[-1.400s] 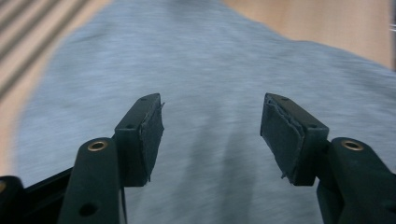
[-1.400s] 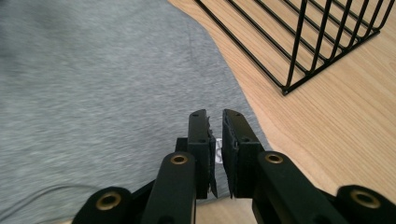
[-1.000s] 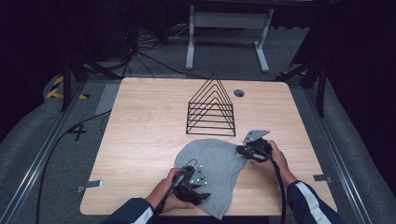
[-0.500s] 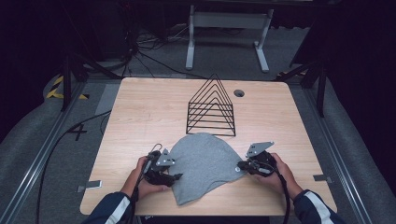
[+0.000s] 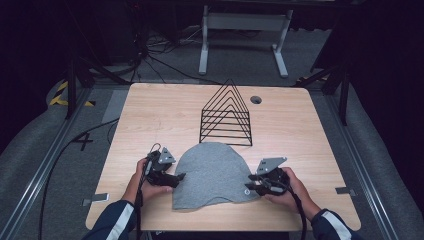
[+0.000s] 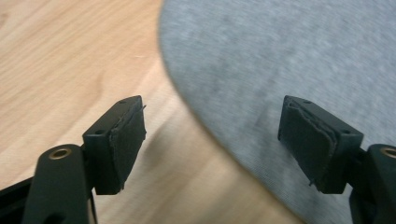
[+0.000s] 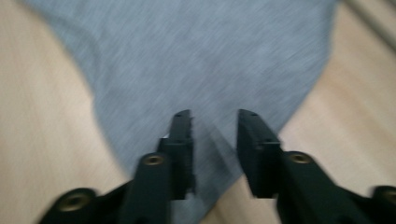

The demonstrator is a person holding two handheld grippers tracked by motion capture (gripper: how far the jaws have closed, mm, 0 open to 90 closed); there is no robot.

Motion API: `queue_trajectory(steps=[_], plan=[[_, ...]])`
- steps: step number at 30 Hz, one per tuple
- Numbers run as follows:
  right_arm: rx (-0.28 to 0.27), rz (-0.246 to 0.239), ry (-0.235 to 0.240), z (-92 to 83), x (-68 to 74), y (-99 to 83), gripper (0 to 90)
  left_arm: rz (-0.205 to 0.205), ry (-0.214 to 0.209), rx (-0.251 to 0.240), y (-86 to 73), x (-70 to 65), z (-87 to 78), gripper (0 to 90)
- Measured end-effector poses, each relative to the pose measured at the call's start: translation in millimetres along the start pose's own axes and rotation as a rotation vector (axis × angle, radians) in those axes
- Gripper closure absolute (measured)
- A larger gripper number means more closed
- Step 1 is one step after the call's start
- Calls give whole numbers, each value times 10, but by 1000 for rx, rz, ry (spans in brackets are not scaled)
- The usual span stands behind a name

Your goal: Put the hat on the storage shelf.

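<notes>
One grey cloth [image 5: 212, 175], dome-shaped, flat on the near half of the worktop [image 5: 150, 115], rounded end toward the far side, straight hem toward the near edge. Small round tag or button at its near right corner. Same cloth seen in the left gripper view [image 6: 280, 60] and, blurred, in the right gripper view [image 7: 210, 60].

Left claw [image 5: 178, 176] at the cloth's left edge, held in a hand [image 5: 145, 182], jaws pointing right toward the fabric. Jaws wide apart, just been opening; one pad [image 6: 128, 140] over bare wood, the other over the cloth edge, nothing pinched.

Right claw [image 5: 248, 182] at the cloth's right near corner, held in a hand [image 5: 290, 192], jaws pointing left. Jaws part-way apart, just been opening; cloth corner under the gap, pads [image 7: 184, 140] not pressing on it, nothing held.

Black wire rack [image 5: 226, 112], triangular, upright just beyond the cloth, apart from it. Round hole [image 5: 256, 99] in the worktop right of the rack's top.
</notes>
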State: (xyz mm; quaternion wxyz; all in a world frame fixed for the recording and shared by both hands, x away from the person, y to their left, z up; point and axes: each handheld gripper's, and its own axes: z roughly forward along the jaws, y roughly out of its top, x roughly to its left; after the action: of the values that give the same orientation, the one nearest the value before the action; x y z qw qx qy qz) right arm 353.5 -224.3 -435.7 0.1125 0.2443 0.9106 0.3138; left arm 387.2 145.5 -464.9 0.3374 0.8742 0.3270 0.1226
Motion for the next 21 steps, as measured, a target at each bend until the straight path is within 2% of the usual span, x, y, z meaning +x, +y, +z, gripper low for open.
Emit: queue_trajectory(steps=[1,2,3,5,6,7,8,10,11,12,13,14,17,21], plan=[[-13,16,-6,4,-43,35,591,-24,0,-4,7,44,32,224],[-45,39,-17,27,-127,100,544,-25,8,6,10,58,53,212],[-52,54,-21,59,-182,139,501,-37,-2,7,14,71,80,210],[-37,76,-26,190,-311,232,438,-33,-2,2,29,74,104,187],[-31,79,-29,253,-344,266,418,-25,-6,4,38,74,110,188],[-18,87,-19,316,-378,301,393,-38,-12,3,43,64,120,187],[-7,89,-28,380,-402,336,375,-27,-21,1,52,72,128,181],[0,92,-42,433,-414,370,373,-31,-19,11,60,59,127,178],[2,92,-44,476,-429,400,369,-20,-18,8,65,55,139,171],[5,90,-41,524,-439,433,348,-22,-20,8,71,46,144,167],[19,86,-66,584,-436,469,304,-16,-29,9,76,28,151,159],[36,87,-71,619,-435,481,280,-6,-35,12,81,19,154,153],[35,111,-59,654,-434,486,259,8,-41,26,113,-1,165,152],[15,104,-42,657,-439,465,296,20,-51,46,148,-17,176,153]])
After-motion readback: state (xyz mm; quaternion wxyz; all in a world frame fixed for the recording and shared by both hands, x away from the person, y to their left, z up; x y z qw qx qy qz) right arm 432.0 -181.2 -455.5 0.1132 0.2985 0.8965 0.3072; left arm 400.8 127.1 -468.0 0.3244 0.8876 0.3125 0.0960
